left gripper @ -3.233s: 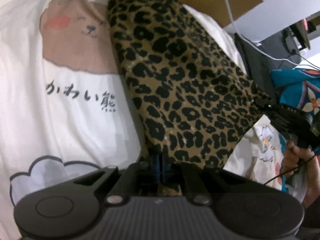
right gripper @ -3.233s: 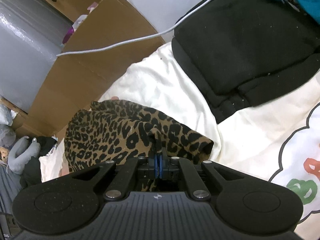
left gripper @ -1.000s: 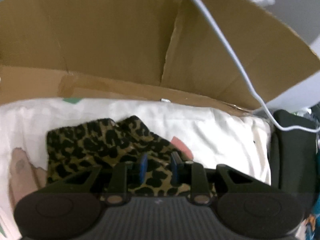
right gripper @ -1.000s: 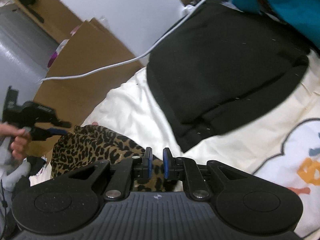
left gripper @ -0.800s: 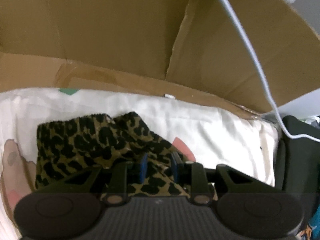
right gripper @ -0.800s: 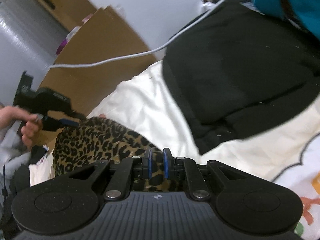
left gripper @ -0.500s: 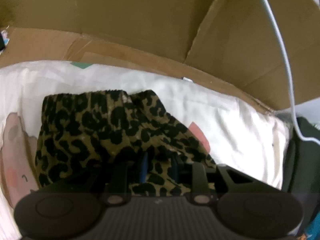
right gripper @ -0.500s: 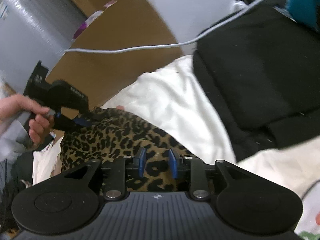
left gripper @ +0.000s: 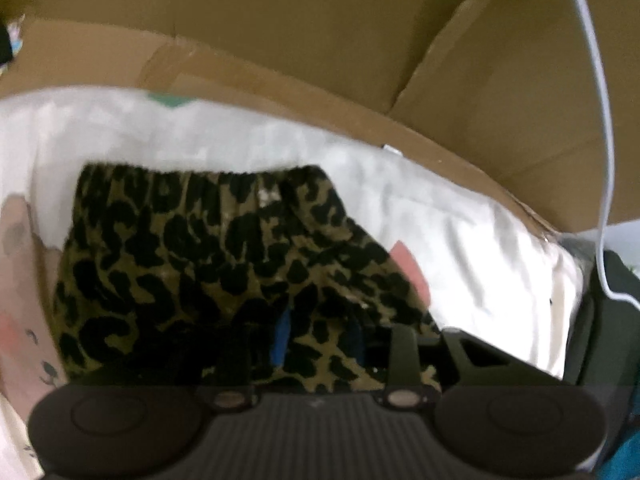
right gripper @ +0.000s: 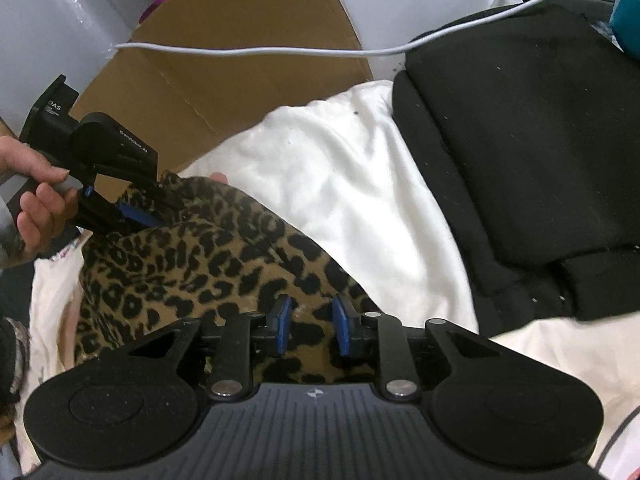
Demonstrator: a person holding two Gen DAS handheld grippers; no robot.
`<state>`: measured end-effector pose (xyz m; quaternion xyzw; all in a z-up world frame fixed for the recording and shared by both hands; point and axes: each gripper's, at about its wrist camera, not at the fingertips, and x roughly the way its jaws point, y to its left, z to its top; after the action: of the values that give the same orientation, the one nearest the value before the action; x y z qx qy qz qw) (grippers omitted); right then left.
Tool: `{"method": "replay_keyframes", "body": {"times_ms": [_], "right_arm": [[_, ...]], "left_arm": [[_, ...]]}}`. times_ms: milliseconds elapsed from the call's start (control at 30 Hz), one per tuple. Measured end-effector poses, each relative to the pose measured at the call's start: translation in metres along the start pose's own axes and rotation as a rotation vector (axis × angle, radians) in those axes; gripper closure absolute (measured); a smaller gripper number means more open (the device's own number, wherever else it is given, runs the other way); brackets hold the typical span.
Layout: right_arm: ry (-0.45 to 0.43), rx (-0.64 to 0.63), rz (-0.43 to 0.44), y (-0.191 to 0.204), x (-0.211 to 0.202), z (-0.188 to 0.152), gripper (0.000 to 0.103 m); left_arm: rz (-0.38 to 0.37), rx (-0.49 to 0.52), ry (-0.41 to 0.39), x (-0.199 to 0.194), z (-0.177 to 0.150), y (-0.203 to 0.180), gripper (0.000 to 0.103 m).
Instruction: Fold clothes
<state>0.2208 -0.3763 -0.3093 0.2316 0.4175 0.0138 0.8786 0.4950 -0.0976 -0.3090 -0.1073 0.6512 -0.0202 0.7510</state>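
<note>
Right wrist view, upper left: my left gripper [right gripper: 138, 210] carries white lettering — "GenRobot.AI" as far as it can be read on the round housing, and a label ending "DAS" on the rear block; the smaller print there is too small to read. My left hand [right gripper: 36, 200] wraps its handle at the left edge.

Surface: a white printed blanket [right gripper: 340, 184] covers the work area; in the left wrist view a pale pink cartoon face shows at the lower left of the blanket [left gripper: 460, 248]. Flattened brown cardboard [left gripper: 280, 32] stands behind it, a white cable [right gripper: 280, 51] sags across the upper part of the frame, and a folded black garment [right gripper: 532, 140] lies on the blanket at the right.

Task item: the leopard-print garment [right gripper: 208, 256] lies bunched on the blanket in the lower left and centre, its gathered waistband [left gripper: 200, 174] forming the upper edge in the left wrist view, which is blurred.

Grippers: my right gripper [right gripper: 308, 324] has its blue pads apart, just above the leopard fabric, nothing pinched — its jaws have just been opening. My left gripper's pads also stand apart, having just opened further, with its tips at the garment's upper left edge.
</note>
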Motion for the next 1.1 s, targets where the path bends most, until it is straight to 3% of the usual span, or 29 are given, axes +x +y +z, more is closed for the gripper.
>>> {"method": "replay_keyframes", "body": {"times_ms": [133,167,200,233,300,800,1100], "right_arm": [[0.005,-0.030,-0.007,-0.002,-0.001,-0.003,0.074],[0.007,-0.038,-0.009,-0.001,-0.001,-0.003,0.074],[0.008,-0.046,-0.010,-0.001,-0.001,-0.003,0.074],[0.009,-0.051,-0.012,-0.001,-0.001,-0.003,0.074],[0.009,-0.054,-0.014,0.000,-0.001,-0.003,0.074],[-0.018,-0.057,-0.015,-0.003,-0.013,-0.009,0.074],[-0.034,-0.150,0.045,0.011,0.000,0.017,0.067]], "left_arm": [[-0.005,-0.016,-0.005,0.006,0.001,0.001,0.067],[-0.013,-0.034,-0.003,0.006,0.000,0.004,0.074],[-0.022,-0.055,-0.001,0.006,0.000,0.006,0.091],[-0.030,-0.076,0.001,0.005,0.000,0.008,0.097],[-0.051,-0.088,0.002,0.001,0.000,0.012,0.102],[-0.184,-0.058,-0.070,-0.044,0.009,-0.010,0.103],[-0.221,-0.031,-0.072,-0.056,0.009,-0.006,0.103]]}}
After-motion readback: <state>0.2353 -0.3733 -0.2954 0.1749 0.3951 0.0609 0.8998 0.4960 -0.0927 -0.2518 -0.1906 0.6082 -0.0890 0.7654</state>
